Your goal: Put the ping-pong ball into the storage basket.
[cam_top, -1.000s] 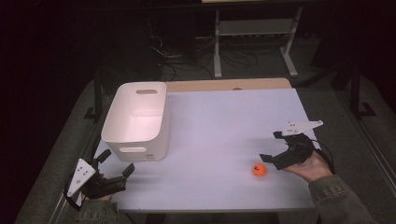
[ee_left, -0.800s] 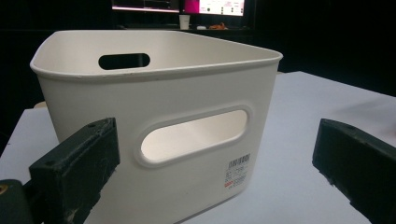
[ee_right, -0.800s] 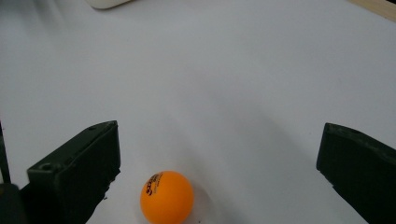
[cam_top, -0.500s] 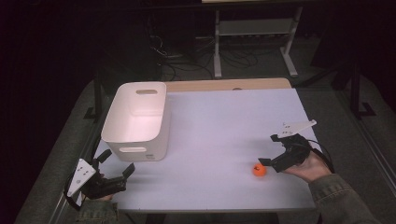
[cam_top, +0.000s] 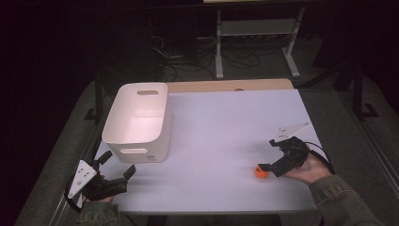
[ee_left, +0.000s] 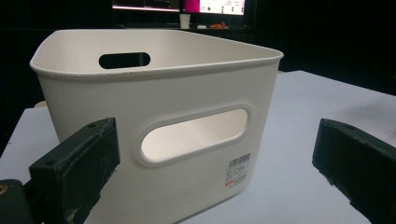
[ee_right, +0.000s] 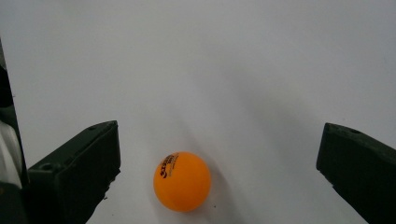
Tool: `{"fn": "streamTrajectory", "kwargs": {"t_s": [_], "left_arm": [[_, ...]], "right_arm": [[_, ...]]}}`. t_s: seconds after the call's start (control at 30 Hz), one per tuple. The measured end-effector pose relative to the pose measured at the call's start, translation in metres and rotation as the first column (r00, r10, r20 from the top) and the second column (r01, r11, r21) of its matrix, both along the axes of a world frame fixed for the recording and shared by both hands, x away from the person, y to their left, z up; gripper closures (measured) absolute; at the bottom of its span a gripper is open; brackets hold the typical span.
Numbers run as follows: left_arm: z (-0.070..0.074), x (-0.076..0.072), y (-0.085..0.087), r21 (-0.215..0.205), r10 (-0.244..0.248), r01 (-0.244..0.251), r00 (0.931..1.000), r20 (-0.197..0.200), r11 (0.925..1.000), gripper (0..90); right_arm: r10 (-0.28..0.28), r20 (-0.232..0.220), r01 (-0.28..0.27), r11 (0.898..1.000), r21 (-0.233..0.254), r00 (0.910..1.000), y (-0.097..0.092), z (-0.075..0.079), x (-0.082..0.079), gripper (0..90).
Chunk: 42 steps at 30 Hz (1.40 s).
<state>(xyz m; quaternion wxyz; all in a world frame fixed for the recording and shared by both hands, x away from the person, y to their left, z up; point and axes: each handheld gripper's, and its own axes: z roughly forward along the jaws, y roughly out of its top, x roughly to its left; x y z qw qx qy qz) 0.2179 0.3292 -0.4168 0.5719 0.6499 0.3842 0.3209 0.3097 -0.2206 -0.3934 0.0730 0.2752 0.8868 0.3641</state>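
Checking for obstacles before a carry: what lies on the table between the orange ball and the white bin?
Nothing: in the high view, only bare white table lies between the orange ball and the white bin.

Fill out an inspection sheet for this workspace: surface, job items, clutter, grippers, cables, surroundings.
Surface: white tabletop, flat, with a wooden strip along its far edge.
Job's things: orange ping-pong ball lying on the table near the right front; white plastic bin with handle cut-outs at the left, upright, nothing seen inside.
Clutter: nothing seen.
Grippers: right gripper open, jaws either side of the ball without touching it; left gripper open, facing the bin's near wall, holding nothing.
Cables: black cable looping from the right gripper; a tangle of cables on the floor beyond the table.
Surroundings: dark room, a metal shelf stand behind the table.
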Motion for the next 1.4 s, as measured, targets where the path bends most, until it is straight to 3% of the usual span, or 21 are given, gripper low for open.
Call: {"fn": "streamTrajectory", "kwargs": {"t_s": [0.47,1.0,1.17,1.4], "left_arm": [[0.0,0.0,0.0,0.002,0.003,-0.003,1.0,0.001,1.0,0.2],[0.0,0.0,0.0,0.001,0.0,0.0,1.0,0.0,1.0,0.2],[0.0,0.0,0.0,0.002,-0.001,0.001,1.0,0.0,1.0,0.3],[0.0,0.0,0.0,0.002,-0.003,0.003,1.0,0.0,1.0,0.2]], "right_arm": [[0.045,-0.078,-0.049,0.998,-0.042,0.9959,0.007,-0.014,0.002,0.0],[0.074,-0.104,-0.085,0.99,-0.11,0.9918,0.016,-0.026,0.0,0.0],[0.1,-0.114,-0.114,0.986,-0.126,0.9885,0.017,-0.027,-0.001,11.6],[0.105,-0.132,-0.125,0.981,-0.151,0.9856,0.019,-0.03,0.0,21.0]]}}
